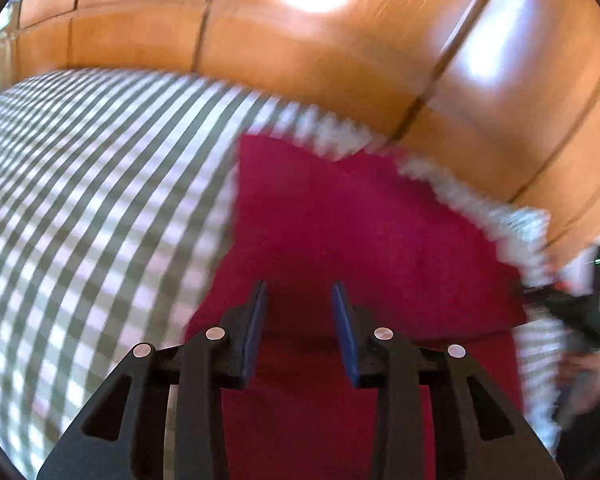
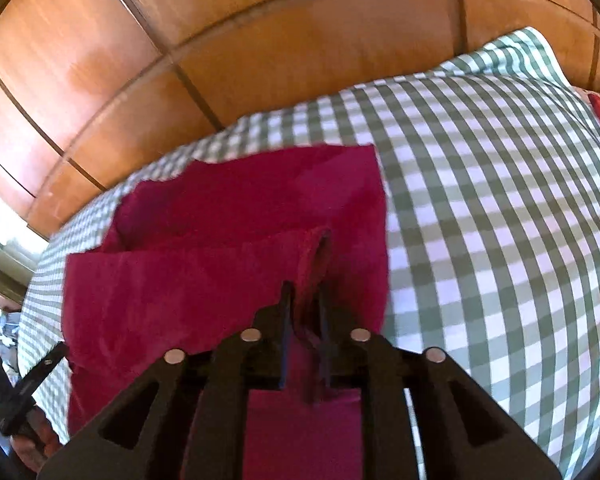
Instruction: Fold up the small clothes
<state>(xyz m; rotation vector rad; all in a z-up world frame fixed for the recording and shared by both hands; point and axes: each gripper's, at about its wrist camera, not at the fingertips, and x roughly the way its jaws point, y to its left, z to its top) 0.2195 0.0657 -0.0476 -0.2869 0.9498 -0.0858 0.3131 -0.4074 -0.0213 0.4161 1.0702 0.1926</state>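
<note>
The red garment (image 2: 220,272) is lying partly folded near the far edge of the checked bed cover (image 2: 480,208). The left tongs (image 1: 300,292) are hovering spread and empty above it. The right tongs (image 2: 304,292) are standing slightly apart around a raised fold, apparently not pinching. The cloth is looking soft and light; hems offer the best hold. The garment's near end is cut off.

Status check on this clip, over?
Left gripper open above red garment. Right gripper has garment's folded edge between its jaws. Nothing in the way.
</note>
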